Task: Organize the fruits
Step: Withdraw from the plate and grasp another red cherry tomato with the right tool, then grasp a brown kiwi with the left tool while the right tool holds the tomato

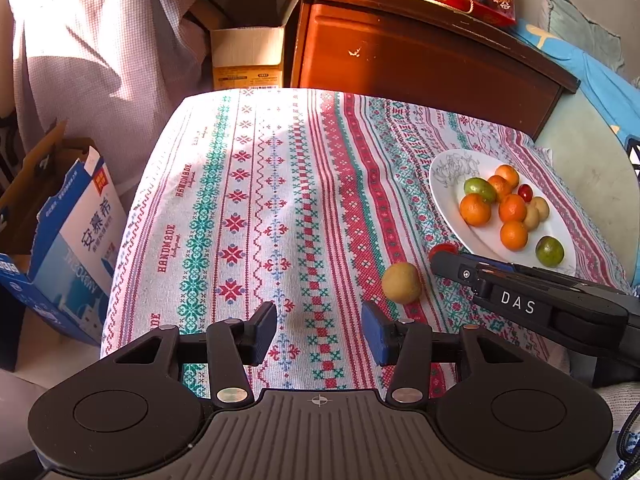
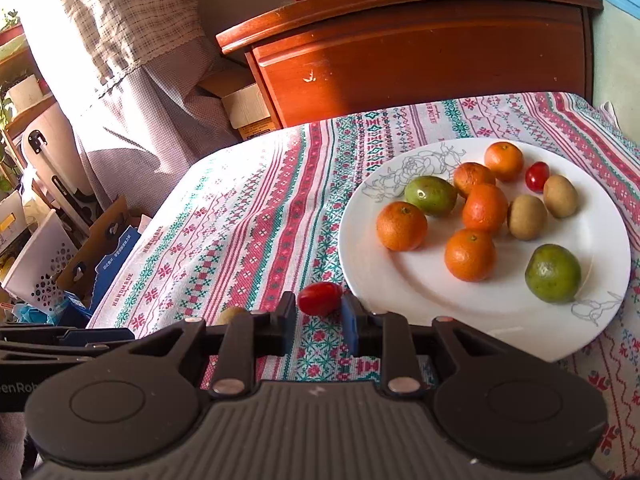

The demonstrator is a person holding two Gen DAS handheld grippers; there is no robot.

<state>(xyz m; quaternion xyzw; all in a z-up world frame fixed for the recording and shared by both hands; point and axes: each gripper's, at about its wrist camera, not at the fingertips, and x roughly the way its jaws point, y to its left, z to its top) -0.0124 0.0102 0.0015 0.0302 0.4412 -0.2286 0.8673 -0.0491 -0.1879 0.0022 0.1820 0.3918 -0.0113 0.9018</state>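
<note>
The cherry tomato (image 2: pixel 320 299) lies on the tablecloth (image 2: pixel 224 232) at lower centre, just beside the plate (image 2: pixel 400 280), between the right gripper (image 2: pixel 318 322) fingers, spread apart. Close gently and centred; it looks squashable. The left gripper (image 1: pixel 318 334) hangs spread and empty near a kiwi (image 1: pixel 401 283).

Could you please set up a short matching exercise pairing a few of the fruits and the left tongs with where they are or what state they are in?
Things:
1. cherry tomato
2. loose kiwi
3. green citrus
4. left tongs

Places or states:
A. on the white plate, near its front rim
B. open, nothing between the fingers
C. between the fingers of the right tongs, beside the plate
D. alone on the tablecloth, off the plate

Pairs: 1-C, 2-D, 3-A, 4-B
</note>
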